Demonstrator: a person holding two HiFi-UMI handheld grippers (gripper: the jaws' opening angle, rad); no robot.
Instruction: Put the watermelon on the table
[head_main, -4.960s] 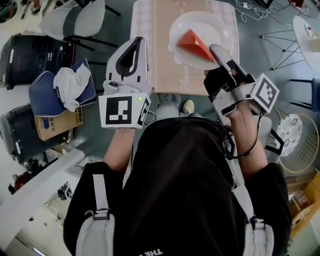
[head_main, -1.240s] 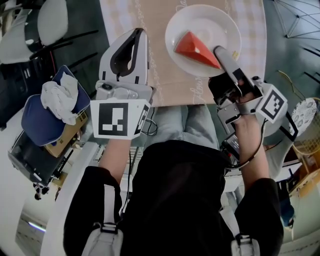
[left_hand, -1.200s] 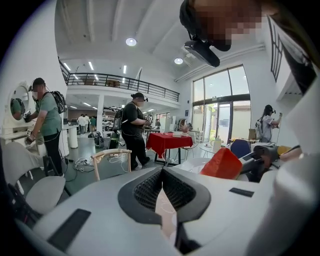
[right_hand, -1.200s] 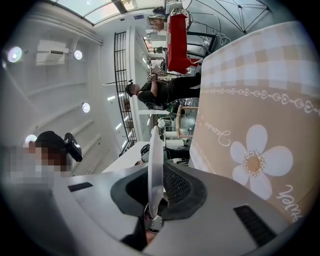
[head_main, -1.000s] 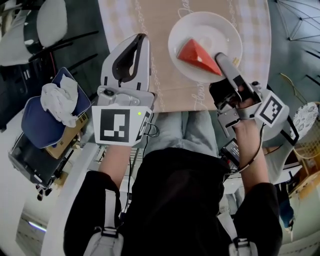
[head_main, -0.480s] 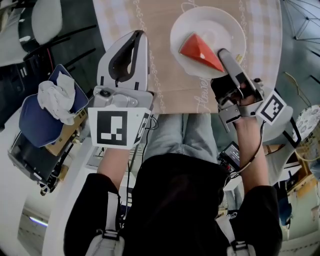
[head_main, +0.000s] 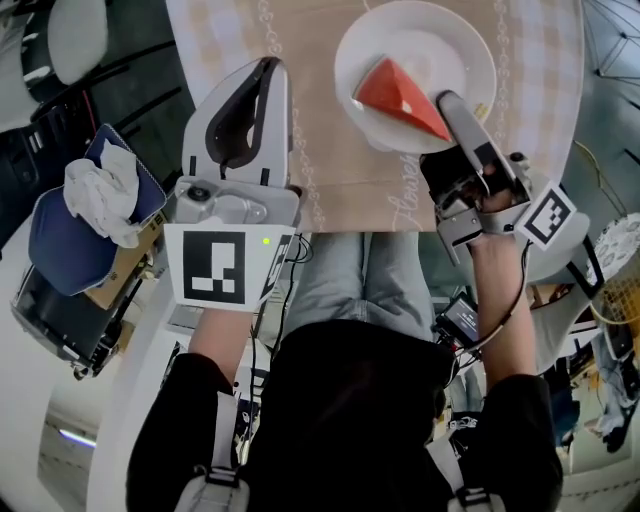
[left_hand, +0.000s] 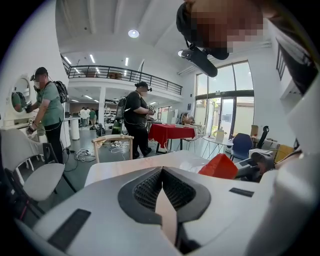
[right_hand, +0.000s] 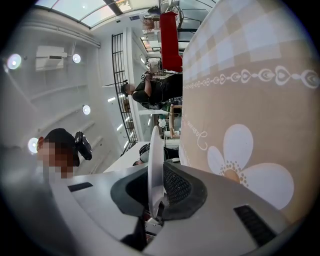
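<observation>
A red wedge of watermelon (head_main: 400, 93) lies on a white plate (head_main: 440, 40) over the beige patterned table (head_main: 330, 150). My right gripper (head_main: 445, 100) is shut on the plate's near rim, just right of the slice. In the right gripper view the plate's thin rim (right_hand: 154, 150) stands edge-on between the pads of the right gripper (right_hand: 159, 167), with the flowered tablecloth (right_hand: 240, 100) close beside it. My left gripper (head_main: 268, 65) is shut and holds nothing, left of the plate above the table. From the left gripper (left_hand: 162, 170) the watermelon (left_hand: 220, 167) shows at the right.
A blue chair (head_main: 60, 235) with a white cloth (head_main: 100, 190) and a cardboard box (head_main: 125, 265) stand at the left. A white chair (head_main: 75, 30) is at the far left, a wire basket (head_main: 620, 270) at the right. People (left_hand: 47, 107) stand in the room behind.
Both grippers have come down toward the table, the right one carrying the plate and watermelon with it. The grip on the plate's rim is unchanged.
</observation>
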